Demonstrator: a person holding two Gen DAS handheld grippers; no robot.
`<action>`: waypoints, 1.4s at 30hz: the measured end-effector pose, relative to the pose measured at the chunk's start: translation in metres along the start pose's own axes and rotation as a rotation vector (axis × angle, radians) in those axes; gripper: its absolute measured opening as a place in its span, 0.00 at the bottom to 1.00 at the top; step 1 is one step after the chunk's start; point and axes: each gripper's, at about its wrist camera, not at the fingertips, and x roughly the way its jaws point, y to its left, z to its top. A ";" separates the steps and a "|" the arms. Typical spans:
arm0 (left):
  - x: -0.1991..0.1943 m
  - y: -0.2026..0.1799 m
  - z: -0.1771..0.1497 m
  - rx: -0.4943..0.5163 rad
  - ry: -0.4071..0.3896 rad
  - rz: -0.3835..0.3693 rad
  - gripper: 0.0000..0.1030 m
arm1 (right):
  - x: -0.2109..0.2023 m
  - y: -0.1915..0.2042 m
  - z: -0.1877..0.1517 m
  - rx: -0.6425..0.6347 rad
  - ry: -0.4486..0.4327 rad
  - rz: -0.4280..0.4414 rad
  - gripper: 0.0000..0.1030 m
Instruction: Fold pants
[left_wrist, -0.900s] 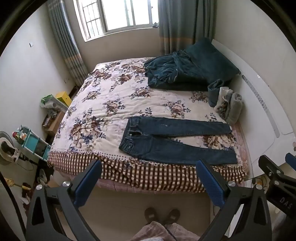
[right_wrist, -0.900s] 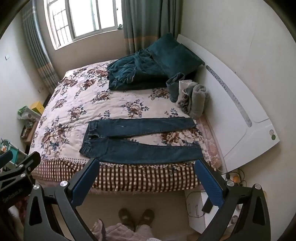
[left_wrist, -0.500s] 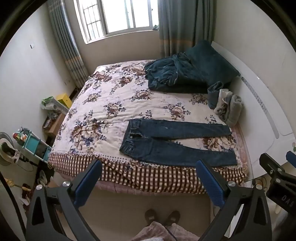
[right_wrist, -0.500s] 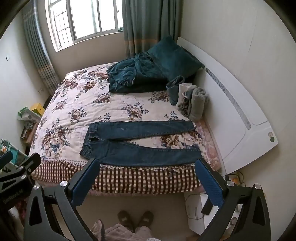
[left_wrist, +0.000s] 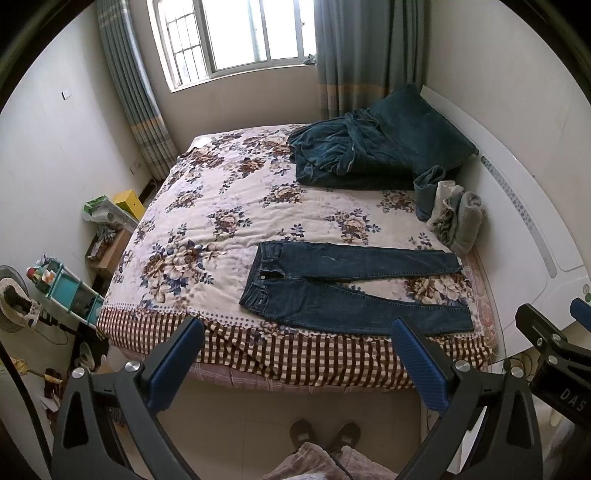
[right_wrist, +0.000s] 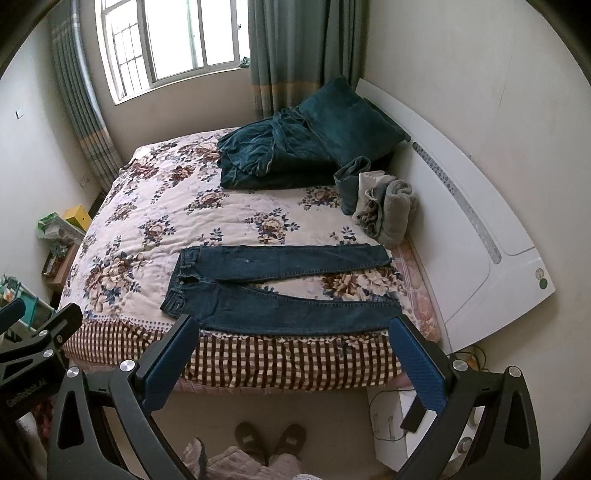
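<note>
Dark blue jeans (left_wrist: 343, 284) lie flat on the flowered bed cover (left_wrist: 207, 229), waistband to the left, both legs spread out to the right, near the front edge. They also show in the right wrist view (right_wrist: 273, 284). My left gripper (left_wrist: 295, 360) is open and empty, held above the floor in front of the bed, well short of the jeans. My right gripper (right_wrist: 291, 360) is open and empty too, also in front of the bed. The right gripper's body (left_wrist: 554, 354) shows at the right edge of the left wrist view.
A teal blanket and pillow (left_wrist: 369, 151) lie at the far right of the bed, with rolled towels (left_wrist: 454, 214) beside the white headboard (left_wrist: 524, 206). A small shelf (left_wrist: 66, 291) and boxes stand left of the bed. The person's feet (left_wrist: 325, 435) are on the floor below.
Both views have tilted slightly upward, so the bed and jeans sit lower in the frame. The jeans have not moved. Both grippers stay open.
</note>
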 end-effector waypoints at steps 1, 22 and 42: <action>0.000 -0.001 0.001 0.000 -0.001 0.000 1.00 | 0.000 0.001 -0.001 -0.001 -0.001 0.000 1.00; -0.004 -0.004 0.005 0.004 -0.003 0.000 1.00 | -0.002 0.002 -0.003 0.000 -0.001 0.003 1.00; -0.006 -0.003 0.006 0.005 -0.008 -0.002 1.00 | -0.004 0.000 -0.004 0.002 -0.004 0.005 1.00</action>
